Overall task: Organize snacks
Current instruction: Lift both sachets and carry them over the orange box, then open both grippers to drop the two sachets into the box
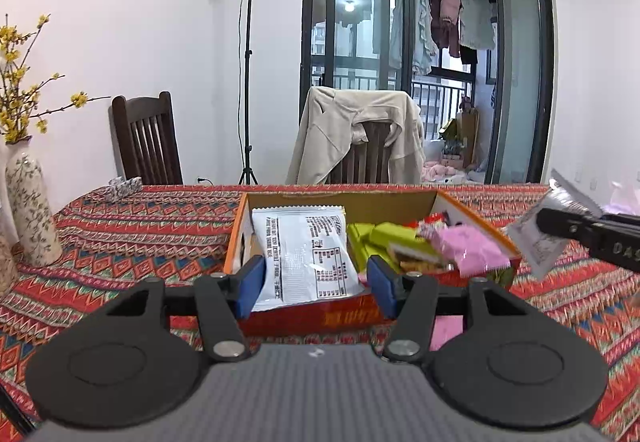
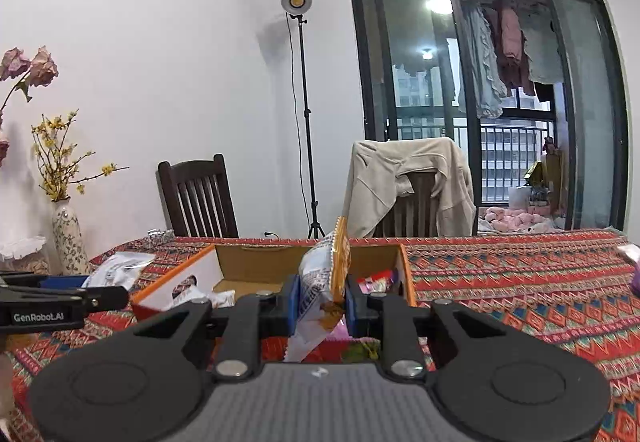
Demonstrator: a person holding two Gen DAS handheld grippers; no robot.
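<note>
Patterned red cloth covers the tabletop (image 1: 140, 226), with a floral vase (image 1: 28, 209) at its left edge. Toward the middle stands an open cardboard box (image 1: 240, 230); a white snack packet (image 1: 304, 254) leans in its left part, green bars (image 1: 380, 238) and pink packets (image 1: 472, 250) fill its right. The left tool (image 1: 316, 286) hangs wide apart just before the box's near wall, gripping nothing. The right tool (image 2: 322, 306) pinches an orange-and-white snack bag (image 2: 328, 274) upright above the box's right part.

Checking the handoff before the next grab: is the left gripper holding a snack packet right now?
No, the left gripper is open, its blue pads apart, with the white packet lying in the cardboard box beyond.
</note>
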